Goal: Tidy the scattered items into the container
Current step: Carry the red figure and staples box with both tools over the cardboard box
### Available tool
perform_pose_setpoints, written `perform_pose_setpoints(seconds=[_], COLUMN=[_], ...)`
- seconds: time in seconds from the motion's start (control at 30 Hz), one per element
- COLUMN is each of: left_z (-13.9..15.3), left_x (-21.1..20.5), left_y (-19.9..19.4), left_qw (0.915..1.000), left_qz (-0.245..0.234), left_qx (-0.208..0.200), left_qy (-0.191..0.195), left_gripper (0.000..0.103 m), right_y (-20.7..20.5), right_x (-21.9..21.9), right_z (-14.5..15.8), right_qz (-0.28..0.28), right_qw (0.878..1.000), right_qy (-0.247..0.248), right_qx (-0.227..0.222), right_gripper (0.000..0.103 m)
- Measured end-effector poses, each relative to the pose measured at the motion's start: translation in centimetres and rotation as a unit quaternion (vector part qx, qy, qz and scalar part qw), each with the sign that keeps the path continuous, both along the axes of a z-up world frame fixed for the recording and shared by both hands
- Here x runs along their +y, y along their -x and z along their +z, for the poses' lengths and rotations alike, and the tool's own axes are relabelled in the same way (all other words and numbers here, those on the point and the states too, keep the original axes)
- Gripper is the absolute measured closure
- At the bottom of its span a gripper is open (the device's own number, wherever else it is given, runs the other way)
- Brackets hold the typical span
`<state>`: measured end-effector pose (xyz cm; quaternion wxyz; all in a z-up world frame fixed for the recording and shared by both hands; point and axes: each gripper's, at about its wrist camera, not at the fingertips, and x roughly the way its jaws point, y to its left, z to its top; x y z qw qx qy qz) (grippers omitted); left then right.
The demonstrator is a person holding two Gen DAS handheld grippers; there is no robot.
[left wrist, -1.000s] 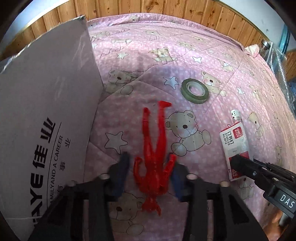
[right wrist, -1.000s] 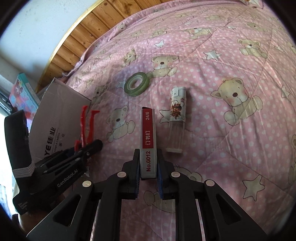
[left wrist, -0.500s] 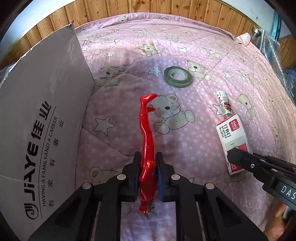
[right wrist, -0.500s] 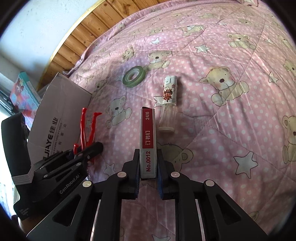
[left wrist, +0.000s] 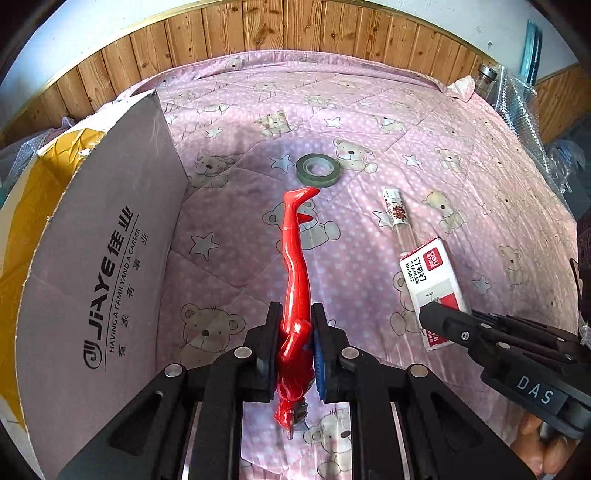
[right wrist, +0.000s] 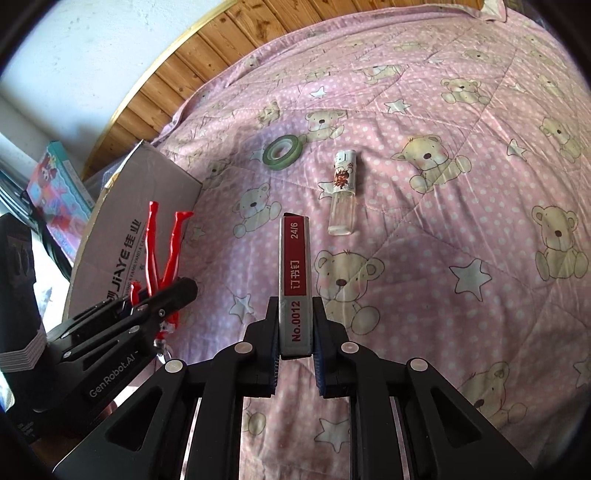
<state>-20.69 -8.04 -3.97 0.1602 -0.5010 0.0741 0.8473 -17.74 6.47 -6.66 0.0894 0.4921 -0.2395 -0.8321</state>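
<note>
My left gripper (left wrist: 294, 328) is shut on a red toy figure (left wrist: 295, 273), held above the pink bear-print quilt with its legs pointing away. The same red toy figure (right wrist: 162, 254) shows in the right wrist view in front of the cardboard box (right wrist: 136, 229). My right gripper (right wrist: 295, 325) is shut on a red and white staple box (right wrist: 294, 273), also lifted off the quilt; that staple box (left wrist: 430, 284) appears at the right of the left wrist view. The open cardboard box (left wrist: 96, 266) stands at the left. A green tape roll (left wrist: 317, 168) and a lighter (left wrist: 397, 210) lie on the quilt.
A wooden headboard (left wrist: 295, 33) runs along the far side of the bed. A glass jar (left wrist: 487, 75) and bubble wrap sit at the far right corner. Books and clutter (right wrist: 55, 188) lie beyond the cardboard box on the left.
My left gripper shut on the red toy figure and raised it off the quilt. My right gripper, holding the staple box throughout, has lifted too, and both views now look from higher up.
</note>
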Motion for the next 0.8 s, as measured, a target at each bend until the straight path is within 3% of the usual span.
perform_pose_setpoints(seconds=[0.8], left_z=[5.6], left_x=[-2.0], left_y=[-5.4], left_qw=[0.9979], left_qz=[-0.001], left_qx=[0.049], left_qy=[-0.043], left_gripper=[0.087], right_y=[-7.1], right_x=[-2.9], right_z=[4.2], right_qz=[0.016], right_qw=[0.999], right_qy=[-0.019], right_qx=[0.034], right_gripper=[0.087])
